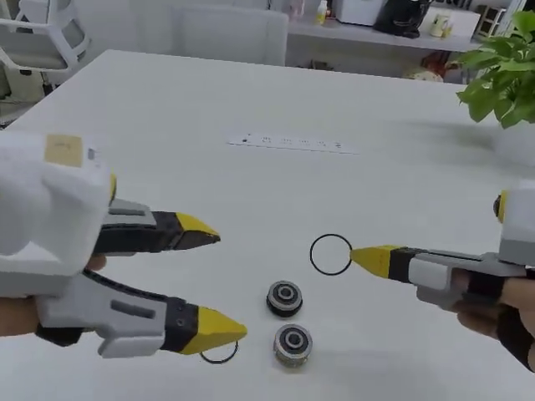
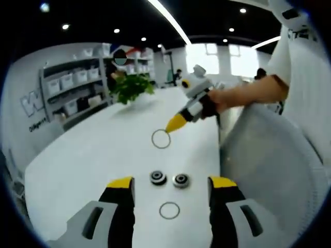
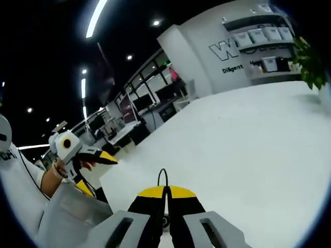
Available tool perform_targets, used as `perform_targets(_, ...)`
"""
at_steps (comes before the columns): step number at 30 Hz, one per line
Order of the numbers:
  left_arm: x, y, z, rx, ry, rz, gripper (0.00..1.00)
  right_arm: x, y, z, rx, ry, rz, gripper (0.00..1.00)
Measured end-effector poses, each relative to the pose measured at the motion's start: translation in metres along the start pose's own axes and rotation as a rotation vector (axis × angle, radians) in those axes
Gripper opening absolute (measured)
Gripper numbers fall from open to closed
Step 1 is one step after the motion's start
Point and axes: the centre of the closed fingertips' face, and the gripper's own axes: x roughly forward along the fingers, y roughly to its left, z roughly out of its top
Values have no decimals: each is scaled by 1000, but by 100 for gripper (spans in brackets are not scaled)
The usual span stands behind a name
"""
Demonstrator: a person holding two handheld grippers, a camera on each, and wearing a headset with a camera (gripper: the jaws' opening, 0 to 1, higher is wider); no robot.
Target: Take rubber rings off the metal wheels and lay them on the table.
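Note:
Two small metal wheels stand side by side on the white table (image 1: pixel 251 100). The farther wheel (image 1: pixel 284 297) (image 2: pixel 158 177) has a dark rim; the nearer wheel (image 1: pixel 292 342) (image 2: pixel 181 180) looks bare silver. My right gripper (image 1: pixel 355 255) (image 3: pixel 165 192) (image 2: pixel 173 125) is shut on a thin black rubber ring (image 1: pixel 331 254) (image 3: pixel 162 176) (image 2: pixel 161 139), which sticks out past its yellow tips. My left gripper (image 1: pixel 219 282) (image 2: pixel 171 182) is open, just left of the wheels. A second loose ring (image 1: pixel 219 355) (image 2: pixel 169 210) lies flat on the table, partly under its lower jaw.
A flush socket strip (image 1: pixel 288 142) runs across the table's middle. A green plant (image 1: pixel 501 75) (image 2: pixel 129 85) stands at the far right corner. A white chair (image 1: pixel 50 33) and a shelf with clutter sit beyond the far edge.

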Motion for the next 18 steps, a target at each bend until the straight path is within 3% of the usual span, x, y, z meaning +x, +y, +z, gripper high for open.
perform_targets(3, -13, 7, -9, -32, 4, 46, 59, -1, 4, 6, -4, -22, 11, 0)
perform_targets(9, -35, 17, -21, -97, -30, 123, 62, 2, 13, 13, -11, -48, 38, 0)
perform_targets(13, -46, 20, -34, -161, -41, 156, 65, 7, 21, 13, -6, -43, 67, 0)
perform_targets(18, -55, 21, -50, -190, -24, 193, 68, 14, 31, 8, -14, -21, 97, 0)
